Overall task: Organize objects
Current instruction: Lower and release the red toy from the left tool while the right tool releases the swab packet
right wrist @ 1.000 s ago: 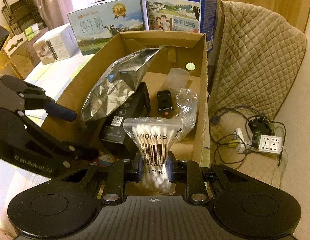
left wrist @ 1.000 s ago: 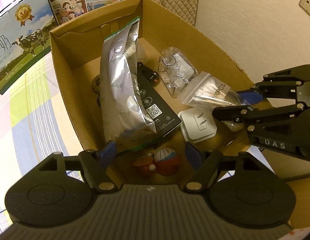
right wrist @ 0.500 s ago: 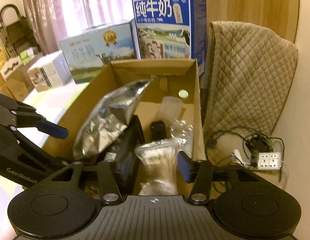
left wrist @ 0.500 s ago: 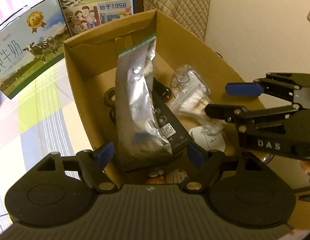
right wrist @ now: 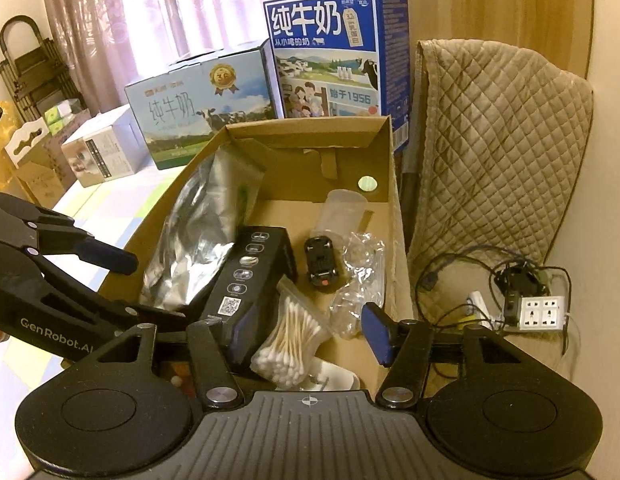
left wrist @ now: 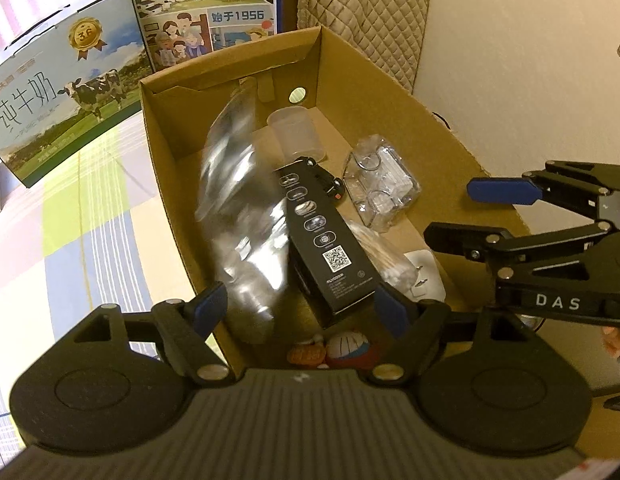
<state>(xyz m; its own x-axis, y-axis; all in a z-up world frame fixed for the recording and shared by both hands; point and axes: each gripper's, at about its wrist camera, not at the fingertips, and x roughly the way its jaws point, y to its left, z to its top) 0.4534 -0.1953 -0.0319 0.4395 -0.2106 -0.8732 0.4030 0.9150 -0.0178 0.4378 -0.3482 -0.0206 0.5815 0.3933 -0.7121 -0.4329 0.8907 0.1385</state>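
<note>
An open cardboard box (left wrist: 390, 92) (right wrist: 394, 184) holds the sorted items. A bag of cotton swabs (right wrist: 288, 348) (left wrist: 386, 258) lies loose in it, beside a black carton (left wrist: 326, 248) (right wrist: 246, 280) and over a white plug (left wrist: 428, 286). A silver foil bag (left wrist: 242, 216) (right wrist: 198, 236) leans along the box's left wall, blurred in the left wrist view. My right gripper (right wrist: 310, 332) (left wrist: 452, 214) is open and empty just above the swabs. My left gripper (left wrist: 300, 308) (right wrist: 142, 286) is open over the box's near end.
Also in the box are a plastic cup (right wrist: 344, 208), a black toy car (right wrist: 322, 264), a clear plastic pack (left wrist: 380, 192) and small figurines (left wrist: 342, 350). Two milk cartons (right wrist: 334, 56) stand behind. A quilted cover (right wrist: 490, 140) and a power strip with cables (right wrist: 540, 312) lie to the right.
My right gripper has opened and let go of the cotton swab bag, which now lies in the box. Both grippers have drawn back. The foil bag is shifting.
</note>
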